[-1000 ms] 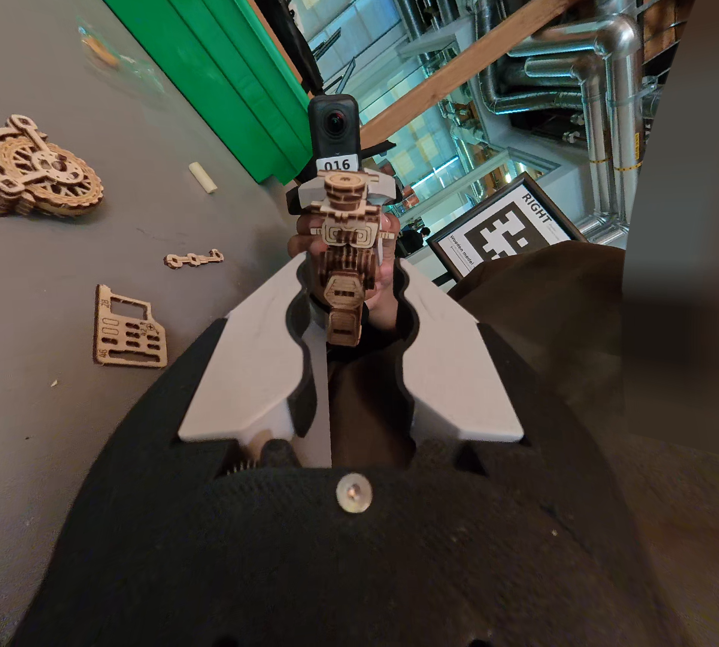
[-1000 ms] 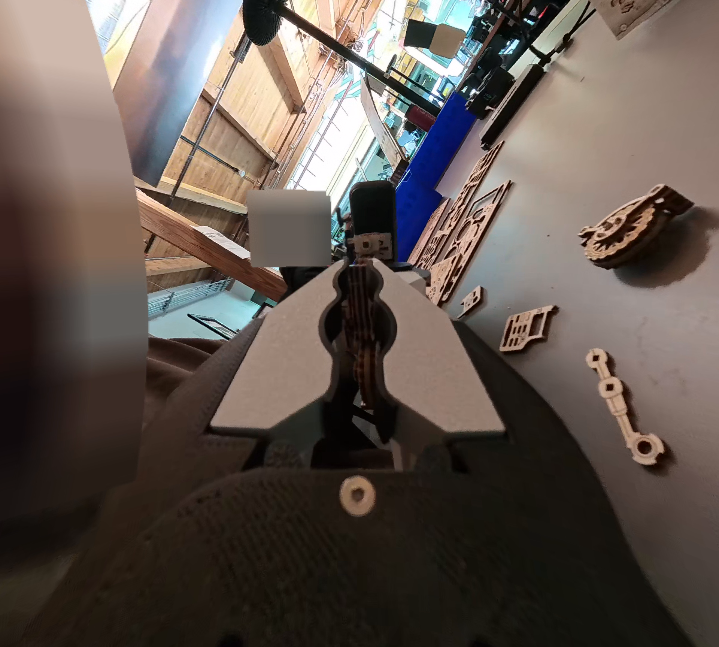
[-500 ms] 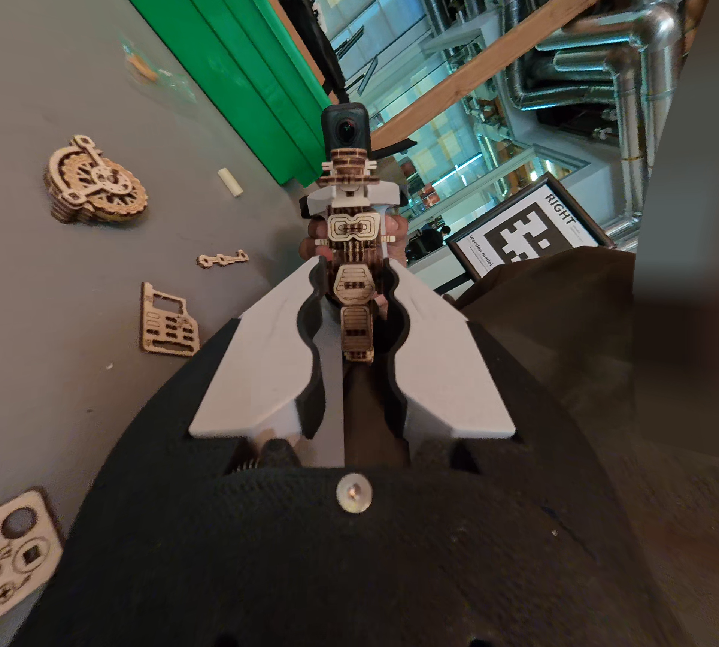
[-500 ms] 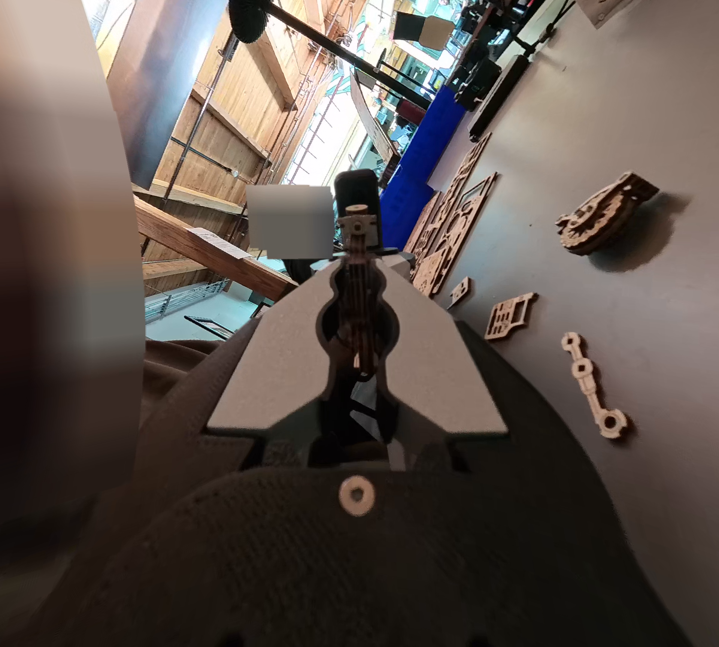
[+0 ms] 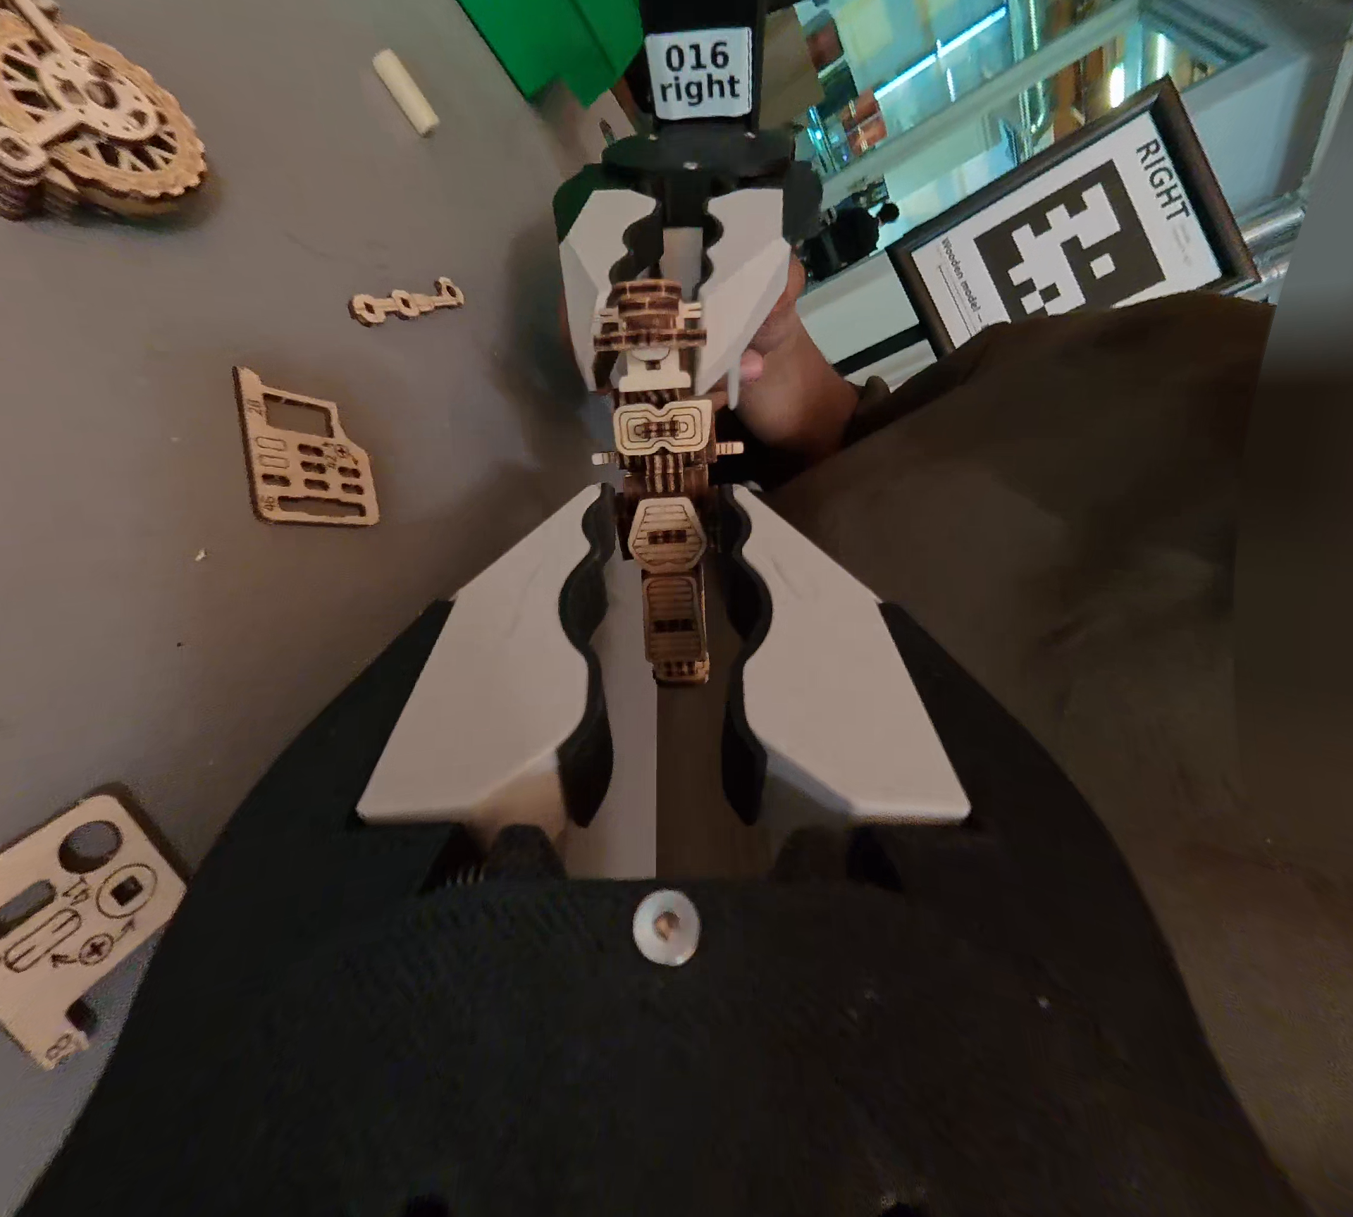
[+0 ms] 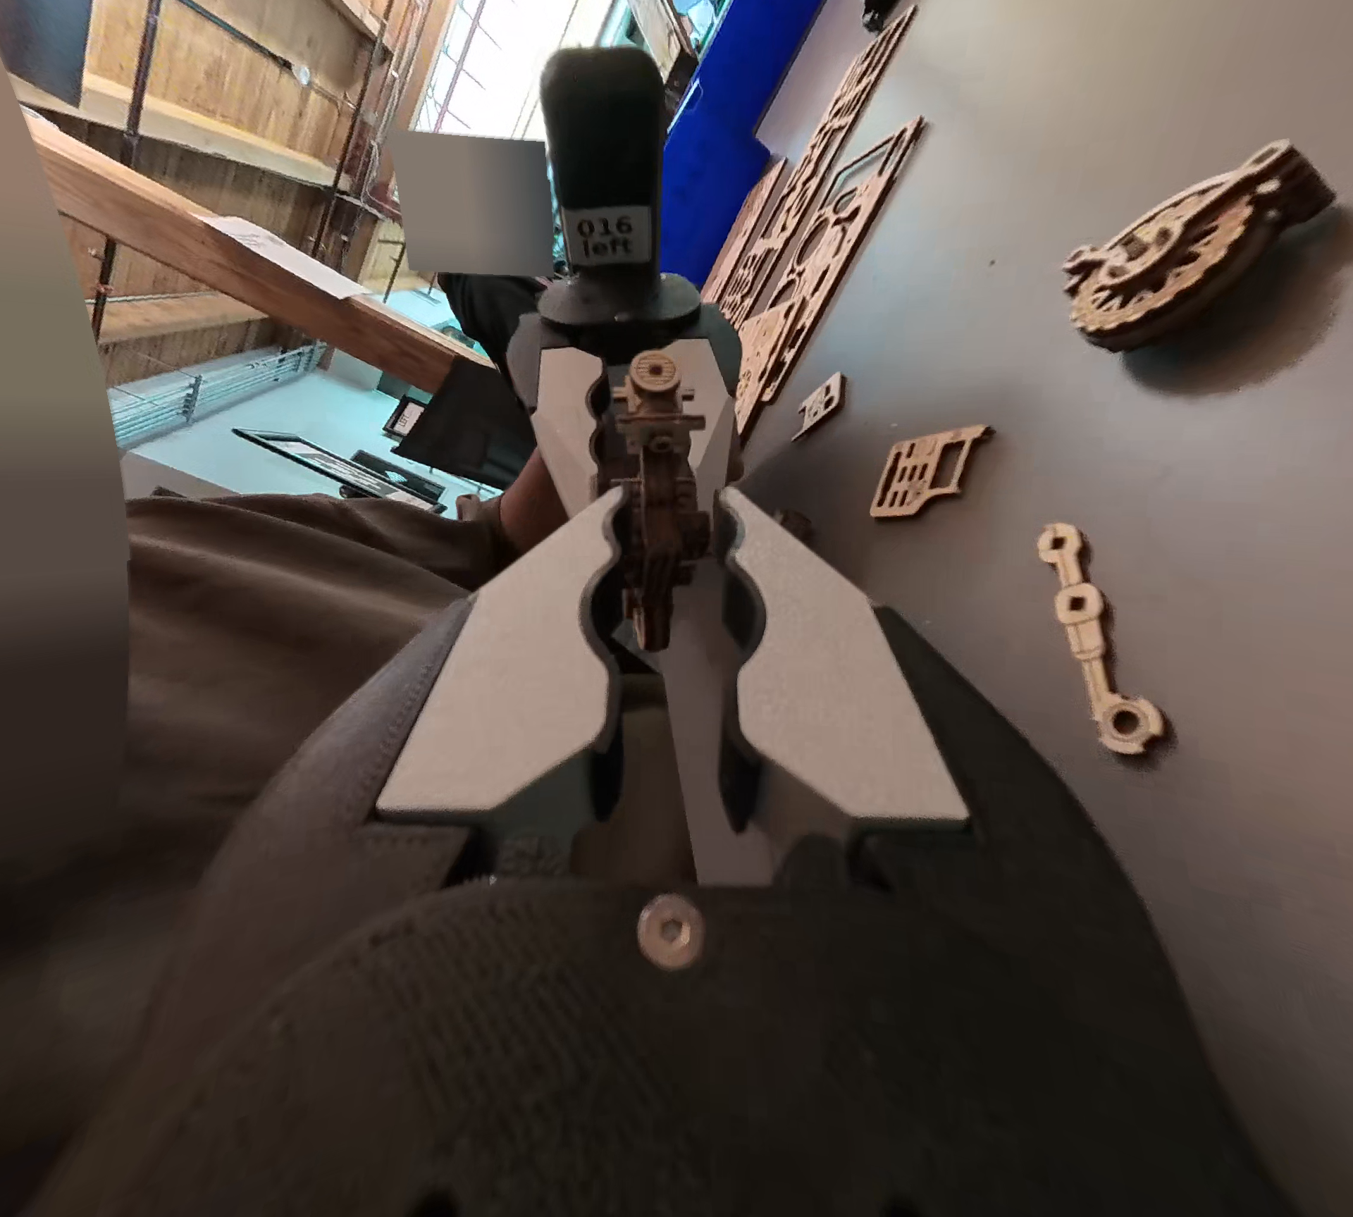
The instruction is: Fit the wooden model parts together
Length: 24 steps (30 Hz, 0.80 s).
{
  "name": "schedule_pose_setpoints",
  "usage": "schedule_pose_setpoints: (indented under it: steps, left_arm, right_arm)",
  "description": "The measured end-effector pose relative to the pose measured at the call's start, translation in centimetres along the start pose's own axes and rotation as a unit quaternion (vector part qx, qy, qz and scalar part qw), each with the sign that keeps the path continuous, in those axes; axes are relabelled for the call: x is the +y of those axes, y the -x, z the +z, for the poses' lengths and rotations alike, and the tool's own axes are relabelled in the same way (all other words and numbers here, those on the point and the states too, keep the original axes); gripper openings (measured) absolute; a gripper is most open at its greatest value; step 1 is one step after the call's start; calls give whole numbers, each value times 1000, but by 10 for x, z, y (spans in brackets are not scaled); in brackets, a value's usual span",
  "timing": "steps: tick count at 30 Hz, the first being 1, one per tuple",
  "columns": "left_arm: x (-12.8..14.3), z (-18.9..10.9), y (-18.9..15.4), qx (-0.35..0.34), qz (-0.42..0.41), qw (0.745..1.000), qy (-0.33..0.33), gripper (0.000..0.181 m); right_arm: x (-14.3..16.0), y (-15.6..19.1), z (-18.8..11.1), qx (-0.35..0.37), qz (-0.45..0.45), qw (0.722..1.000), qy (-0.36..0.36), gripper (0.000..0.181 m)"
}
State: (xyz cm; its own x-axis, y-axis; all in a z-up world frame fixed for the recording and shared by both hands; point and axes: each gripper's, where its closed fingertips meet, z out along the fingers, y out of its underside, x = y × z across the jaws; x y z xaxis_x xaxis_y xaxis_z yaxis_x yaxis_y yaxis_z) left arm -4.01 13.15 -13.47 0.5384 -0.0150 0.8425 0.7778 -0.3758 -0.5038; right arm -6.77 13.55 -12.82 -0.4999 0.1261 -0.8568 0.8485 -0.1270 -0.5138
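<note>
A small wooden motorcycle model [image 5: 666,523] hangs in the air between my two grippers, which face each other tip to tip. My left gripper [image 5: 666,497] is shut on its rear body. My right gripper [image 5: 662,384] stands opposite, with its jaws partly open on either side of the model's front end. In the right wrist view the model [image 6: 655,567] lies between my right gripper's [image 6: 672,501] spread fingers. The left gripper [image 6: 659,479] holds the far end there.
On the grey table [image 5: 183,633] lie a wooden gear assembly [image 5: 88,113], a slotted flat plate [image 5: 307,450], a link rod [image 5: 406,307], a white stick [image 5: 406,92] and a sheet offcut [image 5: 66,918]. Cut-out wooden sheets [image 6: 820,193] lie farther back. A brown sleeve [image 5: 1025,523] fills the right. The tips of both grippers are at nearly the same place.
My left gripper closed on the model's rear. My right gripper came much closer to the left one and its jaws now stand wider around the model's front.
</note>
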Motion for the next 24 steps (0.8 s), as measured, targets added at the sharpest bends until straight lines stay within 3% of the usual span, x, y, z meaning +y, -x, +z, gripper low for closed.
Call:
schedule_pose_setpoints:
  steps: [3, 6, 15, 24]
  left_arm:
    - [4, 2, 0, -1, 3, 1000, 12, 25]
    - [3, 2, 0, 4, 3, 1000, 4, 25]
    - [-23, -6, -7, 39, 7, 995, -94, 39]
    - [-33, -7, -12, 53, 3, 989, -137, 33]
  right_arm:
    - [2, 4, 3, -13, 4, 1000, 4, 7]
    - [0, 5, 2, -16, 9, 1000, -1, 7]
    - [-10, 11, 0, -46, 37, 998, -38, 7]
    - [-6, 15, 5, -50, 37, 998, -34, 7]
